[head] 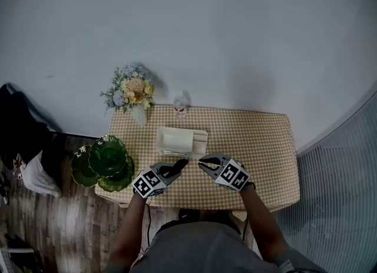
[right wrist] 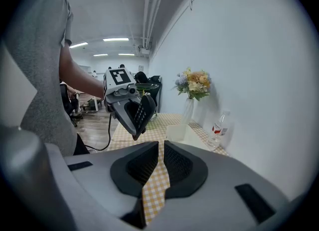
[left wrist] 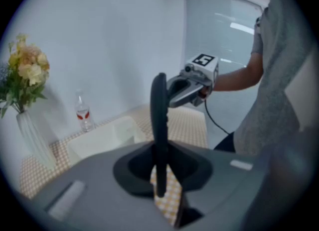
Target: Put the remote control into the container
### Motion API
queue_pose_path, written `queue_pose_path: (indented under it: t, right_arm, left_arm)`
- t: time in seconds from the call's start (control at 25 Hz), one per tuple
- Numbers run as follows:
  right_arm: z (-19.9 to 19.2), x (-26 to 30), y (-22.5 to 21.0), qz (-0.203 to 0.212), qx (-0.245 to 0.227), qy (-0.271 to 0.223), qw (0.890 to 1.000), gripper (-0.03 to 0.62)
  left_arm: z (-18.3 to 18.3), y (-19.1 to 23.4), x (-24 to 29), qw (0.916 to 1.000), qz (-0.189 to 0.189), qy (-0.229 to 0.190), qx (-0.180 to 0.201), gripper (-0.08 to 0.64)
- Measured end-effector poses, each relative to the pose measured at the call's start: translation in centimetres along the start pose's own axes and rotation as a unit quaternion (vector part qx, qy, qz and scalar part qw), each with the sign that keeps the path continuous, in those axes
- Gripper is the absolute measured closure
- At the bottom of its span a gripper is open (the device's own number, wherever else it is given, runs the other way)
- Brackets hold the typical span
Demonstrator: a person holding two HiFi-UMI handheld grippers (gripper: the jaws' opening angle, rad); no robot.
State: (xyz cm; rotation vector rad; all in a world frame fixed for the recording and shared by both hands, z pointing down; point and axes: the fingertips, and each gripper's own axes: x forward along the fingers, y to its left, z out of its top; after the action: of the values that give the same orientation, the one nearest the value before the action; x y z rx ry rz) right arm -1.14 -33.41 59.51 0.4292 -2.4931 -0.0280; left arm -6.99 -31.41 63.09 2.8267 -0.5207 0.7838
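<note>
The black remote control [head: 178, 166] is clamped between the jaws of my left gripper [head: 174, 171], above the near part of the checkered table [head: 259, 148]. In the left gripper view the remote control [left wrist: 159, 120] stands on edge and sticks out past the jaws of my left gripper [left wrist: 160, 168]. The white container [head: 175, 141] sits just beyond both grippers, open on top. My right gripper [head: 204, 162] is shut and empty, close to the remote's right. In the right gripper view, my right gripper [right wrist: 161, 150] shows closed jaws, and the remote control [right wrist: 142, 111] and the container [right wrist: 177, 132] lie ahead.
A clear water bottle [head: 181, 107] and a white vase of flowers [head: 132, 92] stand along the table's far edge. Green glass plates [head: 106, 160] sit on a stand off the table's left side. A white wall [head: 235, 42] runs behind the table.
</note>
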Motion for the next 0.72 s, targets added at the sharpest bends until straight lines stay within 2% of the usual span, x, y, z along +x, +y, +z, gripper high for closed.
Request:
queue_pose_path:
  t: [0.48,0.68,0.72]
  right_arm:
    - [-0.3,1.2,-1.4,-0.009,0.017,-0.003,1.0,0.571]
    - [-0.6,1.4,-1.4,0.003,0.006,-0.001,1.0,0.57]
    - [-0.5,1.6,-1.2,0.012,0.001,0.003,1.0,0.549]
  left_arm:
    - [-0.5,1.8,0.1,0.9999,-0.007,0.01,0.002,0.5]
    - [-1.2,1.7,0.6,0.9985,-0.01,0.043,0.032,0.5]
    - [-1.3,1.7,0.7,0.9982,-0.01,0.047,0.036,0.499]
